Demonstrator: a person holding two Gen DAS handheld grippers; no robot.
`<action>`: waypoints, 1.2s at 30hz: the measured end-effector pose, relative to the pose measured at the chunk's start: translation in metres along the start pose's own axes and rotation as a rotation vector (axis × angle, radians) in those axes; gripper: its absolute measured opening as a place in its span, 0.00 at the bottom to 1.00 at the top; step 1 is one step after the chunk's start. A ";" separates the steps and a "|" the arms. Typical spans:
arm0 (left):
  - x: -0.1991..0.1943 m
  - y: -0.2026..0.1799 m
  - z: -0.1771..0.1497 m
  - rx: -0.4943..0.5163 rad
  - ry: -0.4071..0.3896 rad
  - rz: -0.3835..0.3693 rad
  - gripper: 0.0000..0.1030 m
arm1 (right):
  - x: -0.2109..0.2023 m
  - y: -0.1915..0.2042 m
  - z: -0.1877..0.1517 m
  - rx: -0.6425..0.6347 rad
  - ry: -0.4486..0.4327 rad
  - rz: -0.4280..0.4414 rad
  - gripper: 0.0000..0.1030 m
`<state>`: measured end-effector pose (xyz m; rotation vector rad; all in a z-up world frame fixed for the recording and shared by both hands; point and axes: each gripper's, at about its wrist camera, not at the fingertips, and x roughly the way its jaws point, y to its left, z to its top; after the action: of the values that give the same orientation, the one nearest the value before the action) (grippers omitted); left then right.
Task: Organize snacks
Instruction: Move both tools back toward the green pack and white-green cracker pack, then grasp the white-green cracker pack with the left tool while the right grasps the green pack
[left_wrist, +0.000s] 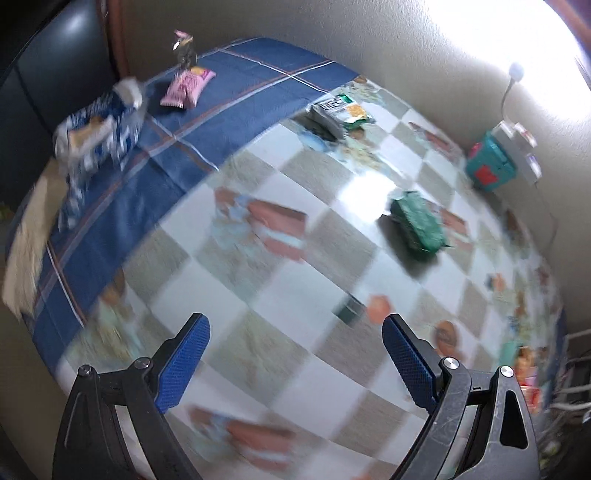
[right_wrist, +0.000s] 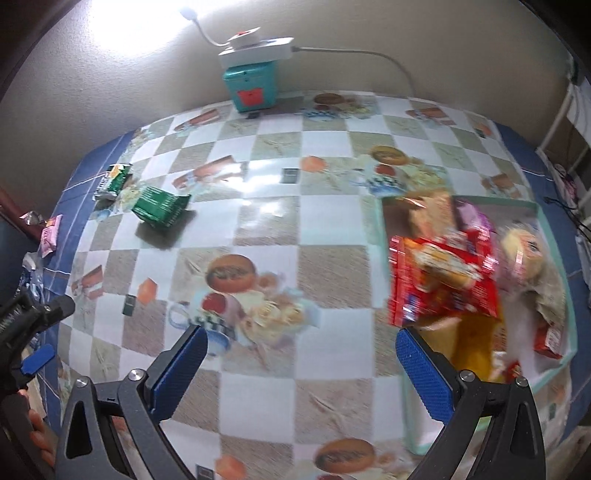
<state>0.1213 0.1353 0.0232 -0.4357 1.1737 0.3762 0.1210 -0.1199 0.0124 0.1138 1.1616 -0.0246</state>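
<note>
Hovering over worktop (left_wrist: 295, 258), left tool (left_wrist: 295, 332) wide, empty. Left wrist view: green packet (left_wrist: 417, 221) ahead, green-white packet (left_wrist: 340, 110) beyond, pink packet (left_wrist: 186, 86) and blue-white bag (left_wrist: 96, 133) far on blue cloth (left_wrist: 229, 85). Risk: motion blur suggests a fast sweep, so a grasp could miss or shove the packet. Writing unreadable.

Right wrist view: right tool (right_wrist: 301, 339) wide, empty, beside pale tray (right_wrist: 565, 295) heaped with red packet (right_wrist: 443, 280) and others. Risk: overfull tray spilling when more is added. Labels too blurred.

Green packets: two (right_wrist: 161, 210) (right_wrist: 113, 181). Pink packets: one (left_wrist: 187, 87). Blue-white bags: one (left_wrist: 96, 130). Snack trays: one (right_wrist: 554, 369). Teal boxes: one (right_wrist: 249, 88).
</note>
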 end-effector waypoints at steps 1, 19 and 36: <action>0.006 0.003 0.006 0.015 0.007 0.004 0.92 | 0.003 0.004 0.003 -0.005 0.000 0.005 1.00; 0.049 0.007 0.120 0.279 -0.075 -0.038 0.92 | 0.065 0.100 0.073 -0.224 -0.028 0.061 1.00; 0.073 -0.022 0.192 0.378 -0.078 -0.072 0.92 | 0.125 0.161 0.111 -0.374 0.071 0.021 0.93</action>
<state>0.3098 0.2193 0.0188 -0.1316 1.1192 0.1020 0.2851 0.0333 -0.0458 -0.2061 1.2174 0.2161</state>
